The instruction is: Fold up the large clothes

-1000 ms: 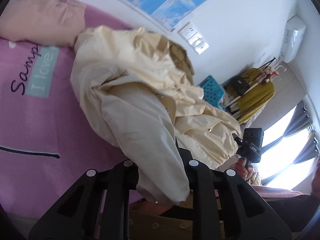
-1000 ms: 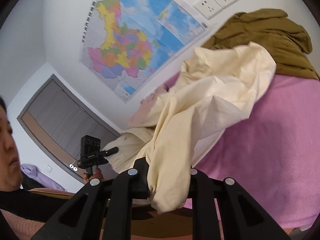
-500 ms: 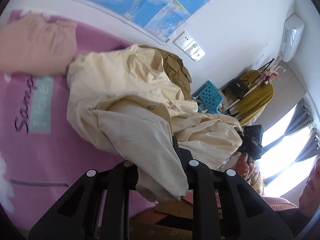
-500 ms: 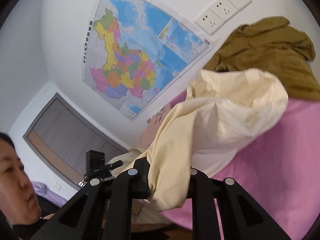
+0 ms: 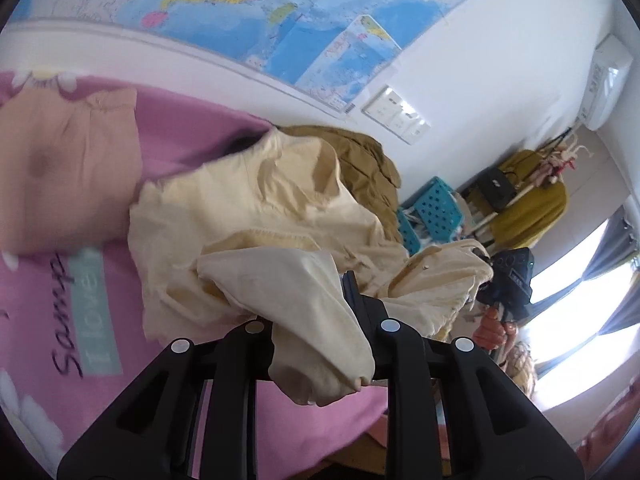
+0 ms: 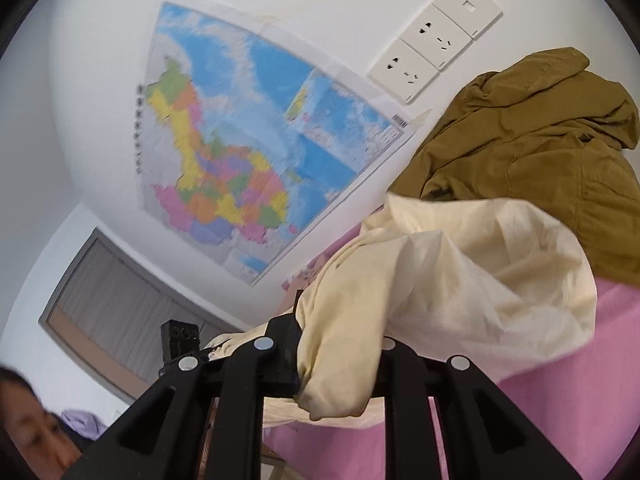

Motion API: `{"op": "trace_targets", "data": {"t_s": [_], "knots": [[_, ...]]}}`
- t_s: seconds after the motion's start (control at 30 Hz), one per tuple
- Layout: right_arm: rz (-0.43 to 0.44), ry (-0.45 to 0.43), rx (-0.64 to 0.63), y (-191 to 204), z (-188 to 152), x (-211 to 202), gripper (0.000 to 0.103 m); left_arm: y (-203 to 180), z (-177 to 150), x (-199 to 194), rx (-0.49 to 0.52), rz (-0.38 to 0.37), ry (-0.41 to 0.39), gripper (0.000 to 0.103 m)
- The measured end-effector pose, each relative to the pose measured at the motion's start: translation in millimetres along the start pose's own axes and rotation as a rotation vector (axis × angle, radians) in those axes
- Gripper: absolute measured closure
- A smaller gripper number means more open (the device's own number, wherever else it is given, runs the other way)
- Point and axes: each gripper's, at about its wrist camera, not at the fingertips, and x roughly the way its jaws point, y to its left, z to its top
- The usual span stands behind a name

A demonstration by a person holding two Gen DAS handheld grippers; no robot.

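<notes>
A large cream jacket (image 5: 256,216) hangs bunched between both grippers above a pink bed cover (image 5: 168,144). My left gripper (image 5: 316,332) is shut on a fold of the cream jacket, which drapes over its fingers and hides the tips. In the right wrist view my right gripper (image 6: 340,352) is shut on another fold of the cream jacket (image 6: 460,280), its tips covered too. The right gripper (image 5: 508,284) also shows in the left wrist view, at the jacket's far end. The left gripper (image 6: 180,340) shows small in the right wrist view.
An olive-brown coat (image 6: 532,160) lies heaped on the pink cover (image 6: 580,380) by the wall. A folded peach garment (image 5: 64,168) lies at the left. A map (image 6: 248,136) and sockets (image 6: 432,44) are on the wall. A turquoise crate (image 5: 436,208) and a clothes rack (image 5: 528,196) stand beyond. A person (image 6: 32,440) is at the lower left.
Both grippers have risen and pulled back with the cream jacket, lifting more of it off the pink cover. More wall and map show in both views.
</notes>
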Motion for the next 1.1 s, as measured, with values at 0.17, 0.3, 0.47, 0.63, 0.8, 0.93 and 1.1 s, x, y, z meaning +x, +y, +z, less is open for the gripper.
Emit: {"op": "trace_targets", "data": {"t_s": [0.17, 0.3, 0.47, 0.63, 0.8, 0.93, 1.1], "knots": [[-0.038, -0.017, 0.051, -15, 34, 24, 0.087, 0, 34, 17, 0.001, 0.034, 0.003, 0.081], [-0.079, 0.0, 0.078, -31, 55, 46, 0.087, 8, 56, 33, -0.023, 0.047, 0.015, 0.081], [-0.117, 0.017, 0.115, -49, 80, 73, 0.086, 25, 82, 57, -0.065, 0.085, 0.026, 0.08], [-0.158, 0.032, 0.149, -70, 99, 100, 0.086, 43, 104, 84, -0.087, 0.146, 0.048, 0.08], [-0.204, 0.045, 0.2, -95, 112, 124, 0.085, 62, 121, 110, -0.107, 0.165, 0.068, 0.077], [-0.243, 0.057, 0.241, -114, 118, 141, 0.084, 78, 127, 128, -0.15, 0.177, 0.083, 0.072], [-0.269, 0.065, 0.303, -140, 120, 157, 0.083, 99, 134, 137, -0.225, 0.134, 0.08, 0.064]]}}
